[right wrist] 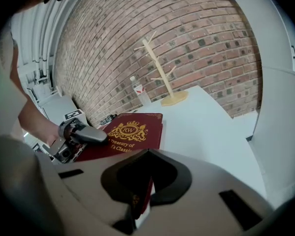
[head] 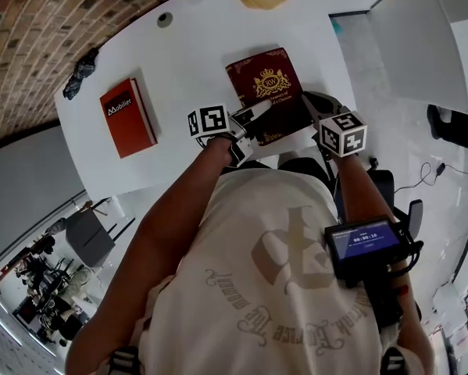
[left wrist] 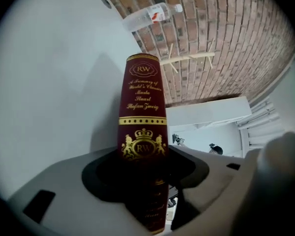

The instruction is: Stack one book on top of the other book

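A dark red book (head: 263, 84) with a gold crest lies near the front edge of the white table (head: 187, 61). Its spine (left wrist: 142, 112) runs between my left gripper's jaws. My left gripper (head: 257, 117) is shut on that spine side, with its top finger (right wrist: 90, 134) lying on the cover (right wrist: 130, 132). My right gripper (head: 312, 109) clamps the book's near right corner (right wrist: 139, 200), where the cover and the page edges sit in the gap between the jaws. A second, brighter red book (head: 128, 117) lies flat at the table's left, apart from both grippers.
A plastic water bottle (left wrist: 152, 14) lies at the far edge of the table. Beside it stands a wooden mug tree (right wrist: 162, 77). A dark crumpled object (head: 81, 73) sits at the table's left corner. Behind the table is a brick wall (right wrist: 186, 33). A white cabinet (head: 421, 37) is to the right.
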### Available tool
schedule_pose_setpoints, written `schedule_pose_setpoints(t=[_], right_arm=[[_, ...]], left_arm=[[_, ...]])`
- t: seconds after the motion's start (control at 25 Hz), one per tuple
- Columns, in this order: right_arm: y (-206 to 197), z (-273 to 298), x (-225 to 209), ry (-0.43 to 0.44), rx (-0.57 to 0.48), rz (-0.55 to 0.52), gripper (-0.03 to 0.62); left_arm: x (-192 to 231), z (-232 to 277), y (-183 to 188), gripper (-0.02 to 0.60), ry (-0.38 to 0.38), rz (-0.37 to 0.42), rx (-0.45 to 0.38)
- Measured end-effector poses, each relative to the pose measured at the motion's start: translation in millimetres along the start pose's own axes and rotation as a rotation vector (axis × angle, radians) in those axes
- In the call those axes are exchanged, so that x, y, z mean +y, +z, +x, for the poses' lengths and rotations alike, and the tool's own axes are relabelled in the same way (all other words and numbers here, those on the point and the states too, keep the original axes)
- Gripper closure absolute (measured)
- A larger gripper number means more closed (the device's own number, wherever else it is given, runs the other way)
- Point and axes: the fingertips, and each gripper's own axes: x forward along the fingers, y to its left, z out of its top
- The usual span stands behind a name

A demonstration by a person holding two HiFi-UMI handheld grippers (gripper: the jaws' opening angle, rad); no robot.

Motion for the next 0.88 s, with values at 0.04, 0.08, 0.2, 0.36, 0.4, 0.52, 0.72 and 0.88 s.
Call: schedule_pose_setpoints(t=[0.04, 0.08, 0.2, 0.36, 0.4, 0.52, 0.72, 0.88], right_arm=[[0, -1, -1, 0.002, -0.002, 0.005, 0.572], [1, -1, -2, 0.004, -0.003, 0.007, 0.572], [1, -4, -4, 0.005, -0.001, 0.006, 0.572], [3, 0, -1, 0.017, 0.0, 0.001, 0.572], [2, 0, -1, 0.021, 0.001, 0.0, 0.572], [0, -3, -3, 0.026, 0.0, -0.002, 0.572], [1, -6, -4, 0.015, 0.011, -0.002, 0.572], [8, -12, 0, 0.022, 0.007, -0.034, 0.572]], left_arm=[[0, 0, 0, 0.324, 0.005, 0.001, -0.004], [-1, 1, -1, 0.333, 0.005, 0.003, -0.004], [-6, 6, -4, 0.331, -0.015, -0.005, 0.007], [-6, 5, -1, 0.342, 0.0, -0.01, 0.001], [-5, 6, -1, 0.342, 0.01, -0.012, -0.004], [-2, 9, -4, 0.344, 0.042, -0.004, -0.009], [-6, 9, -6, 0.348, 0.067, 0.001, -0.024], [-7, 9, -12, 0.348, 0.073, 0.002, -0.016]])
